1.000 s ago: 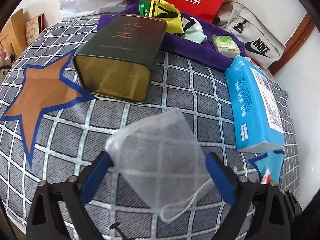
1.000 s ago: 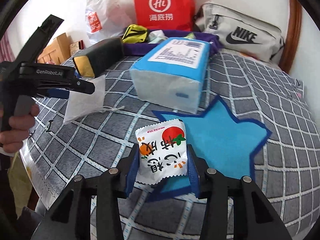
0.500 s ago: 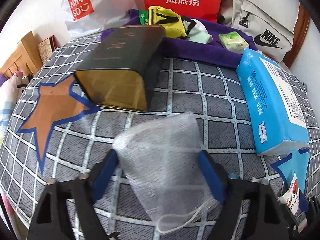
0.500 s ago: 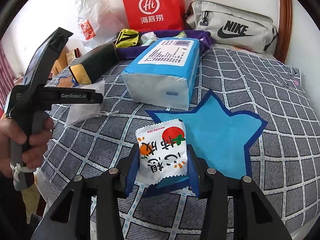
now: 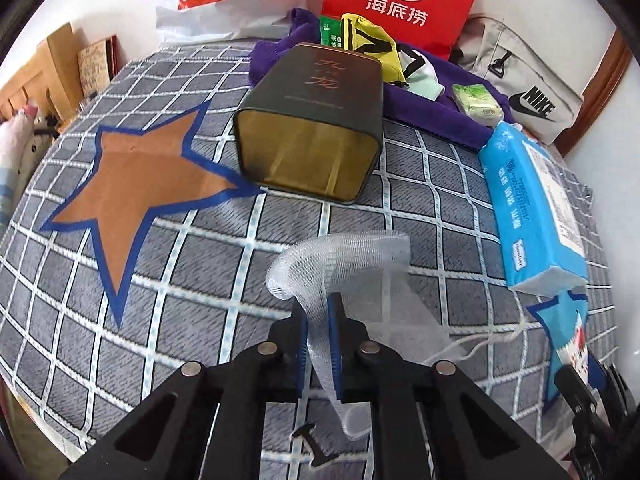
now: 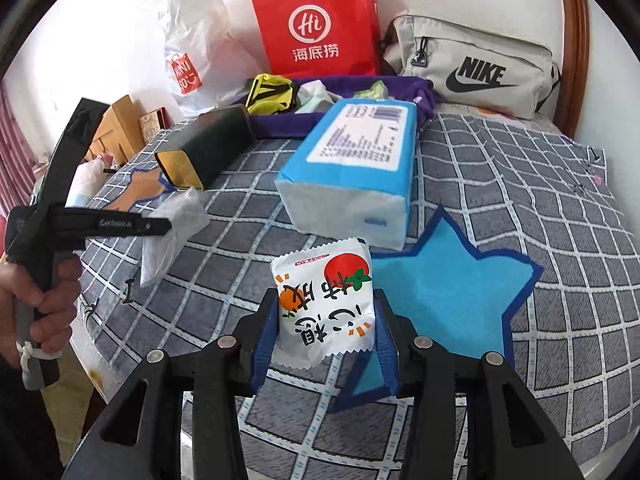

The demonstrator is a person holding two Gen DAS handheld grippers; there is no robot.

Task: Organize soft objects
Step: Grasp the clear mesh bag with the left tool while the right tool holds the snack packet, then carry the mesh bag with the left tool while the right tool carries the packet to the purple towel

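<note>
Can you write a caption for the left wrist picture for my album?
Left hand-held gripper shut on a white mesh bag, facing an open dark tin on the checked bedspread.

Wall [image 6: 100, 20]: plain white, daylit
Bed [image 5: 200, 280]: grey checked cover with white lines
Frame [image 6: 572, 40]: brown wood, curved

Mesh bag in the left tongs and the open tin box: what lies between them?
Nothing: in the left wrist view only bare checked bedcover separates the mesh bag from the tin box.
</note>
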